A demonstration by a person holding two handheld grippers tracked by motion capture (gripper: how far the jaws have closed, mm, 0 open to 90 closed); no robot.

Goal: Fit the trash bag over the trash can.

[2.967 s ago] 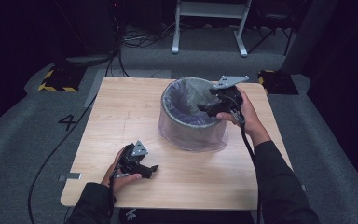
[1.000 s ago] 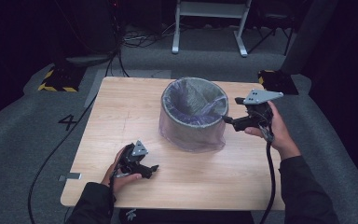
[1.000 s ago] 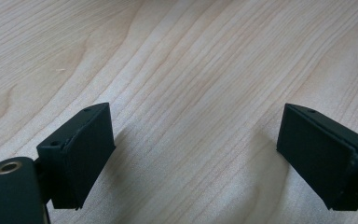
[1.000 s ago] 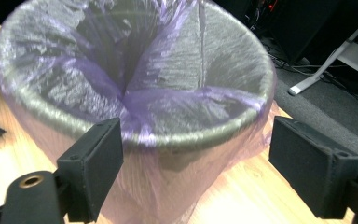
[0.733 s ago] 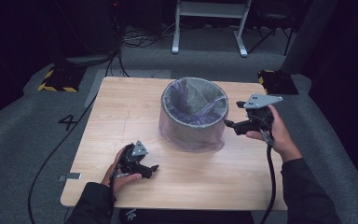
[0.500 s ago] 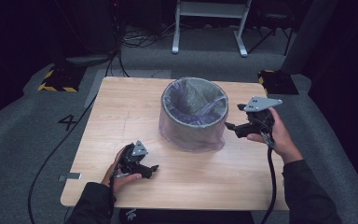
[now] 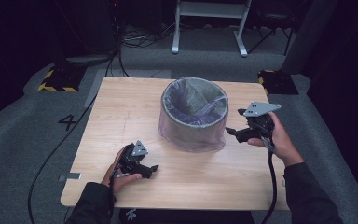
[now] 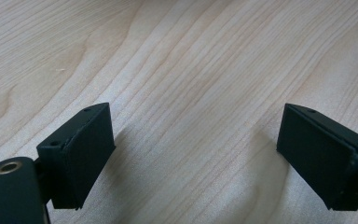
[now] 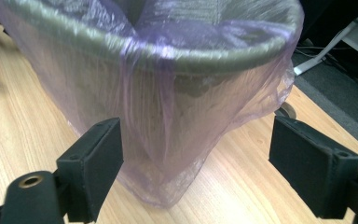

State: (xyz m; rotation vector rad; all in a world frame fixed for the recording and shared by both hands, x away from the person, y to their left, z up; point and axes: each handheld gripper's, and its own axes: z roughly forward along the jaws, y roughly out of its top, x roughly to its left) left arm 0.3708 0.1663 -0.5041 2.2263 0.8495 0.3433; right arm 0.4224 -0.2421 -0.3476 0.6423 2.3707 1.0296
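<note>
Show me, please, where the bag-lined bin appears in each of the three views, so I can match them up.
High view: the bin stands at the middle of the table, toward its far edge.
Left gripper view: not in it; bare tabletop between open jaws.
Right gripper view: the bin looms close ahead, across the upper frame.
Shared landmark: the light wood tabletop.

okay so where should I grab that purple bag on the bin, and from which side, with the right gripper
Probably the loose fold of the purple bag hanging down the bin's outer wall, just under the rim. Come in level from the bin's right side, where the open right gripper already faces it. The film bunches into a slack vertical pleat there, thin enough for the jaws to pinch; elsewhere it lies flatter against the wall.
</note>
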